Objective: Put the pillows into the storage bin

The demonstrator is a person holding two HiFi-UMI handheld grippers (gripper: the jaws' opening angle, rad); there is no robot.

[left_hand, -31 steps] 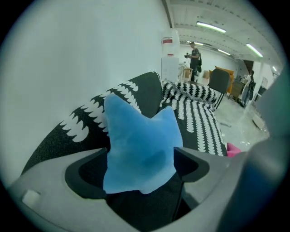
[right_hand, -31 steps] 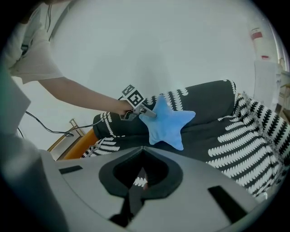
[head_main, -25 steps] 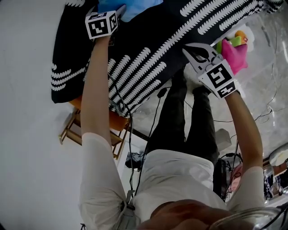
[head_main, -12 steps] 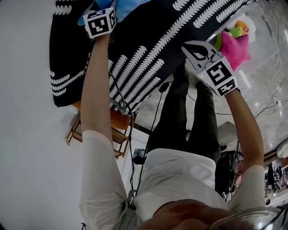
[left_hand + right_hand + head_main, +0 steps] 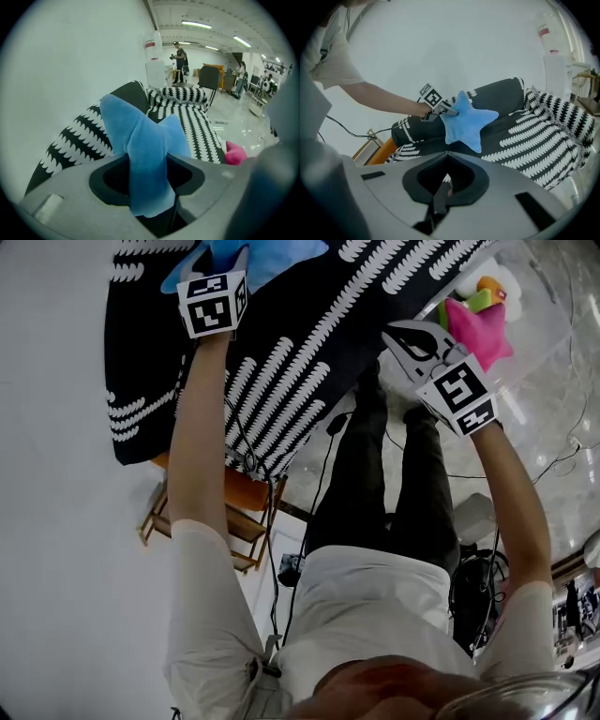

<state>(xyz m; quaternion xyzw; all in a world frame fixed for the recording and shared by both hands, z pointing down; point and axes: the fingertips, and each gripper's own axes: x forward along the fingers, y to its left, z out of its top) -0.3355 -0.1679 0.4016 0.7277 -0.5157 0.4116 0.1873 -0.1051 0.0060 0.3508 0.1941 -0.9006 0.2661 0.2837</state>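
Above the black sofa cover with white leaf rows [image 5: 309, 343] the air is clear between the left hand-held gripper [image 5: 147, 174] and the right hand-held gripper [image 5: 447, 157]; nothing stands on that stretch. The plain white wall [image 5: 56, 474] shuts off the far left. The clear plastic storage bin [image 5: 548, 329] looks open on top, I think, though a pink star-shaped plush pillow [image 5: 478, 329] takes part of its room. Black cables [image 5: 323, 479] hang off the sofa's edge, beside an orange wooden chair [image 5: 234, 521].

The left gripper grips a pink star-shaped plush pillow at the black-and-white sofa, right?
No: the star-shaped plush pillow is blue, not pink. In the left gripper view the left gripper, its jaws just closed further, grips it at the black-and-white sofa.
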